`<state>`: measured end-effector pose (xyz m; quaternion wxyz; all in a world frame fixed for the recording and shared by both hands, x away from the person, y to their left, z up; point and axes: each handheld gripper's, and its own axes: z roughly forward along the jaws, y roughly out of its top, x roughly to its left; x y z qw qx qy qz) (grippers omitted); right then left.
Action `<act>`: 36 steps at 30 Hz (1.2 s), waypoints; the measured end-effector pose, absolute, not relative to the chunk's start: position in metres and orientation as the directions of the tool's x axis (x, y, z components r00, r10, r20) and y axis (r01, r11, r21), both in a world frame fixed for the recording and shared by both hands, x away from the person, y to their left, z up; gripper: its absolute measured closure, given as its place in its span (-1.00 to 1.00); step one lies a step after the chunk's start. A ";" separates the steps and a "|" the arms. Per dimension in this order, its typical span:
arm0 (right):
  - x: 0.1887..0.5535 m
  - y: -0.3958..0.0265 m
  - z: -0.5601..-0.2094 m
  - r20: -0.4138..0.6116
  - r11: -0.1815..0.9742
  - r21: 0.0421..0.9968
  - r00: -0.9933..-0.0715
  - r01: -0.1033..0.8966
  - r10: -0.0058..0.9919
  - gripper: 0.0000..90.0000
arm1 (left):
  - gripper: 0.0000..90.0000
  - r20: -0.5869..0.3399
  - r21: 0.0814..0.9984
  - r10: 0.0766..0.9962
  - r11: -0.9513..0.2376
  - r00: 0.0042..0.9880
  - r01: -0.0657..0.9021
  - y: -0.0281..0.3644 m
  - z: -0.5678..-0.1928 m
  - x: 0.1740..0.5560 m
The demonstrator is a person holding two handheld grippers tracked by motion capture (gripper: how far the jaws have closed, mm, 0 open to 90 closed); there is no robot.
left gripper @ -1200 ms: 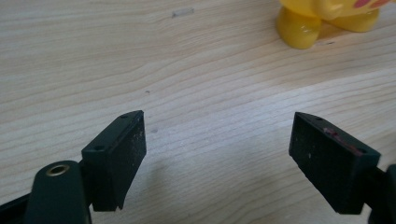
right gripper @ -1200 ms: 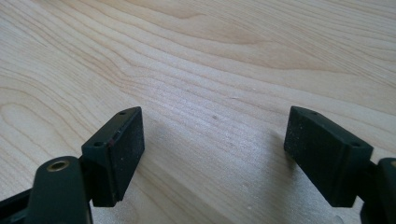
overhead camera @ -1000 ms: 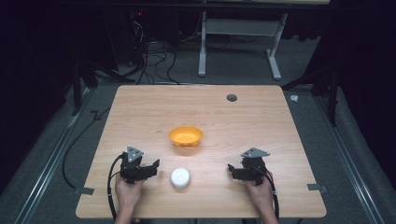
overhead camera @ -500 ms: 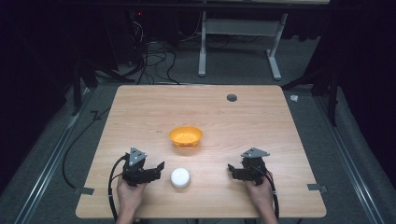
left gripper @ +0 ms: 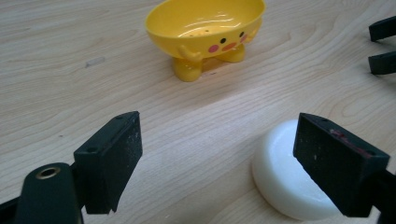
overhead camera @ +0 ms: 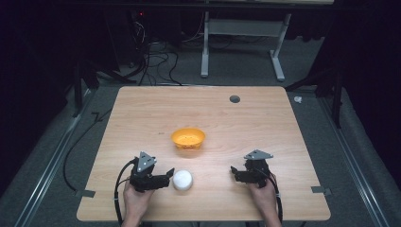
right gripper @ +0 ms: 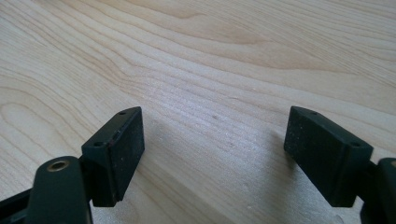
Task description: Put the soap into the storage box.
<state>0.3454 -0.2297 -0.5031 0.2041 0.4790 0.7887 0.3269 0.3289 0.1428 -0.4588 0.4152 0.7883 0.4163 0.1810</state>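
Though glossy inside — yellow bowl [left gripper: 205, 28] beyond white puck [left gripper: 287, 179].

Bowl [overhead camera: 188, 138] sits mid-tabletop [overhead camera: 142, 113]; nearer the person and slightly left of the bowl lies a round puck [overhead camera: 182, 179], with the left claw [overhead camera: 166, 177] just beside the puck's left edge and the right claw [overhead camera: 235, 172] well off to the bowl's near right.
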 end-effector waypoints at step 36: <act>0.346 -0.230 -0.503 -0.009 0.323 0.711 -0.451 0.625 0.893 -0.52 | -0.70 -0.071 0.753 0.720 -0.415 0.690 0.510 0.095 -0.476 0.316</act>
